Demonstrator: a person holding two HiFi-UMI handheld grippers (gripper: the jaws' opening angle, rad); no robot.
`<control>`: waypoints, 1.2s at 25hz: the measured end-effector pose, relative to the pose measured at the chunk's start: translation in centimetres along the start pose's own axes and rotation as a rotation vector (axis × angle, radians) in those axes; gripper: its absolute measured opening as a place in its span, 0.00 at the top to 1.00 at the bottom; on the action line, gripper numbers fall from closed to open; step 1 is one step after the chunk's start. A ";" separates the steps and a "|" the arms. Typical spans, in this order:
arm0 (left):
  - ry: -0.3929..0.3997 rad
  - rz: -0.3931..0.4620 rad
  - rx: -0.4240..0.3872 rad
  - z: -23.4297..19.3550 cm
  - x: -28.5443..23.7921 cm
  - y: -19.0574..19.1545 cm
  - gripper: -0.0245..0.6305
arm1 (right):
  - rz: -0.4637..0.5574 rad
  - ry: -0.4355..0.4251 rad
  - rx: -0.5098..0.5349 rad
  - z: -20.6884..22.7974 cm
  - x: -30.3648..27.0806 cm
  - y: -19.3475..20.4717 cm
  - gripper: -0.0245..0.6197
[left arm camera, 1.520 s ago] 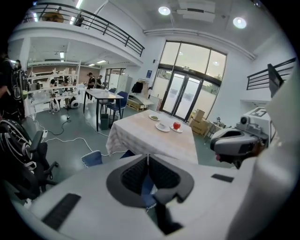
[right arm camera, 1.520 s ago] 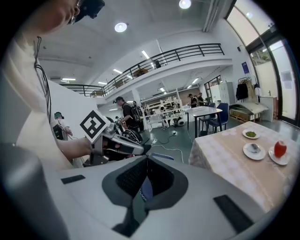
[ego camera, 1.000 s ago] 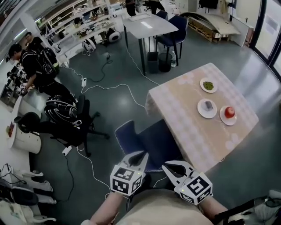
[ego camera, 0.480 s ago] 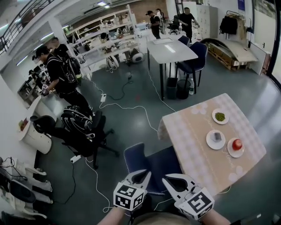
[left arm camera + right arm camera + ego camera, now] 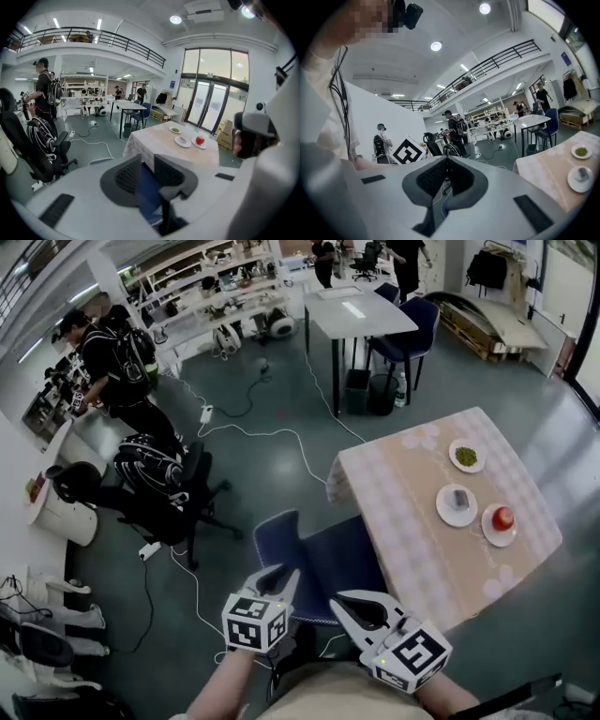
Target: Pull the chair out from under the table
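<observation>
Workshop floor, blue chair (image 5: 330,554) beside table (image 5: 412,521), left tongs (image 5: 277,574) opening empty, right tongs (image 5: 340,600) closed.

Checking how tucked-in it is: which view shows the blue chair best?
Head view: the blue chair shows seat and back, by the table. Left gripper view: a blue sliver. Right gripper view: nothing clear.
</observation>
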State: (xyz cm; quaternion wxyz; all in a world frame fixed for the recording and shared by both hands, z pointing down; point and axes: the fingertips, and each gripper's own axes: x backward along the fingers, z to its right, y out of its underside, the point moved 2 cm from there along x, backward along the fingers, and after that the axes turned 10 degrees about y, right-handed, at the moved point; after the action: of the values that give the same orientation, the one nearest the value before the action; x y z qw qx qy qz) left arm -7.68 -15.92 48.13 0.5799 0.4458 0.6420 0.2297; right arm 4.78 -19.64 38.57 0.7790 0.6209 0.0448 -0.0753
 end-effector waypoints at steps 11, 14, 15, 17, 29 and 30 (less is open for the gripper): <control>-0.033 -0.239 0.250 -7.4 -3.0 7.6 0.35 | -0.103 0.013 -0.093 -0.1 -2.8 1.7 0.95; -0.036 -0.308 0.306 -7.9 -3.9 9.7 0.35 | -0.109 0.039 -0.123 -0.1 -1.9 1.0 0.95; -0.040 -0.329 0.325 -8.2 -4.4 10.2 0.35 | -0.108 0.051 -0.132 0.0 -1.7 0.8 0.95; -0.059 -0.337 0.365 -9.0 -5.0 10.6 0.35 | -0.105 0.069 -0.139 0.3 -1.5 0.6 0.95; -0.194 -0.427 0.354 -12.4 -4.5 12.3 0.35 | -0.094 0.191 -0.190 2.1 1.1 2.2 0.95; -0.198 -0.440 0.364 -12.7 -4.9 12.9 0.35 | -0.096 0.187 -0.189 2.2 1.0 2.3 0.95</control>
State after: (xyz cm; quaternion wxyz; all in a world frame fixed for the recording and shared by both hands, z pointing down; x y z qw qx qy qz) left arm -16.17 -10.80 64.05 0.5861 0.4129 0.6941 -0.0648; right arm 6.12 -21.33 41.08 0.8219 0.5462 0.1538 -0.0497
